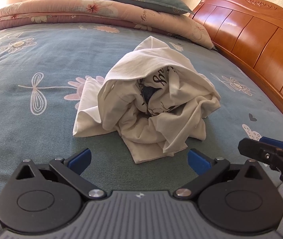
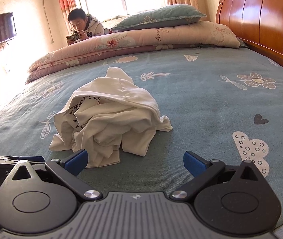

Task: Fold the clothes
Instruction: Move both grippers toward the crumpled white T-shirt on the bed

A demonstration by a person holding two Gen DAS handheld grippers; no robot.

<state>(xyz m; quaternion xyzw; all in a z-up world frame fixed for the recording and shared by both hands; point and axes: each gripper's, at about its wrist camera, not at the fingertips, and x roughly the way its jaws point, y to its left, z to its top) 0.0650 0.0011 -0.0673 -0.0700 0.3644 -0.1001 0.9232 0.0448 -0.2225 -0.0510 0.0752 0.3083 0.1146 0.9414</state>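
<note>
A white T-shirt [image 1: 147,103] with a dark print lies crumpled in a heap on the blue-green flowered bedsheet [image 1: 31,119]. It also shows in the right wrist view [image 2: 109,123]. My left gripper [image 1: 140,160] is open and empty, just short of the heap's near edge. My right gripper [image 2: 135,162] is open and empty, with its left fingertip [image 2: 77,159] close to the heap's near fold. The right gripper also shows at the right edge of the left wrist view [image 1: 265,153].
A folded pink quilt [image 2: 133,41] with a blue-green pillow [image 2: 161,16] lies across the far side of the bed. A wooden headboard [image 1: 251,35] runs along the right. A child [image 2: 81,27] with a phone leans on the quilt.
</note>
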